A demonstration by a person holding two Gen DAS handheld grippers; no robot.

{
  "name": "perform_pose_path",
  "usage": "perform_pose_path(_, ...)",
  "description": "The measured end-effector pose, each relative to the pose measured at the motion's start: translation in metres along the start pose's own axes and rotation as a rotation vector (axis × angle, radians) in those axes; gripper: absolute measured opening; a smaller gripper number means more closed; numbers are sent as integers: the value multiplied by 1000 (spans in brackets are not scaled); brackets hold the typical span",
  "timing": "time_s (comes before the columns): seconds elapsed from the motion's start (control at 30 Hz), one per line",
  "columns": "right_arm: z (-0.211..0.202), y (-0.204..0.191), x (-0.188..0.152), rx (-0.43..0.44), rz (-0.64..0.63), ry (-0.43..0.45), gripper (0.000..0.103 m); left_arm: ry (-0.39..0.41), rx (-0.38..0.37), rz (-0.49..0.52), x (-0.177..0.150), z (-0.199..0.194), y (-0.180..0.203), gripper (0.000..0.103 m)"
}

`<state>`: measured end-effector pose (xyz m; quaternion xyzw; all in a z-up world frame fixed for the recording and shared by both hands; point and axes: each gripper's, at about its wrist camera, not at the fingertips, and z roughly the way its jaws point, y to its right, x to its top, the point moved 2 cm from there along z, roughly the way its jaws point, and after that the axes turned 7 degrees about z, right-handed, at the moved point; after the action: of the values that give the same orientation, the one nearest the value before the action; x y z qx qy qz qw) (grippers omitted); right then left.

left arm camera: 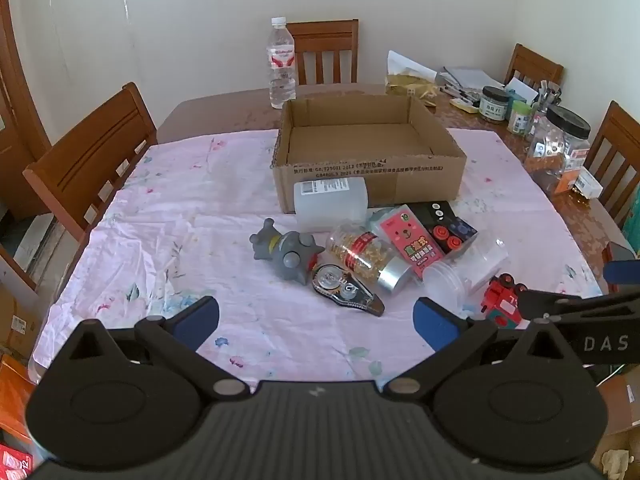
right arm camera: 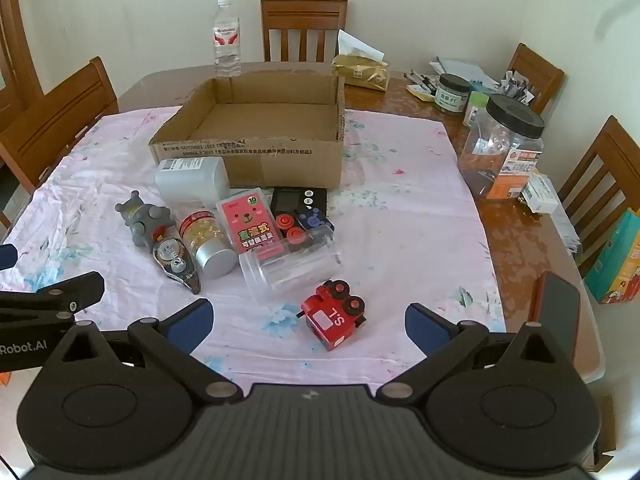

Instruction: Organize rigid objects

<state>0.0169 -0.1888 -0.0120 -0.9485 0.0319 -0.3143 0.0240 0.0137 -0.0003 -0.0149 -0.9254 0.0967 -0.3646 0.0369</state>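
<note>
We judged the first pick best made squarely, closing across the flat sides of the red toy train (right arm camera: 335,314) and lifting it clear before carrying it over the wall of the cardboard box (right arm camera: 256,160). Our right gripper (right arm camera: 308,322) stood wide open, holding and touching nothing, the train just ahead between its fingers. Our left gripper (left arm camera: 316,320) was equally wide and empty, the correction tape (left arm camera: 346,290) just ahead of it. The empty box stood beyond the clutter.
</note>
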Motion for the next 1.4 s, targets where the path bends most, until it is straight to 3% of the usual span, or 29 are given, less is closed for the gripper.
perform_pose_path(1.4,2,-6,6,0,-20,-7,103,-14,-7,-18,4,-3,-4,102)
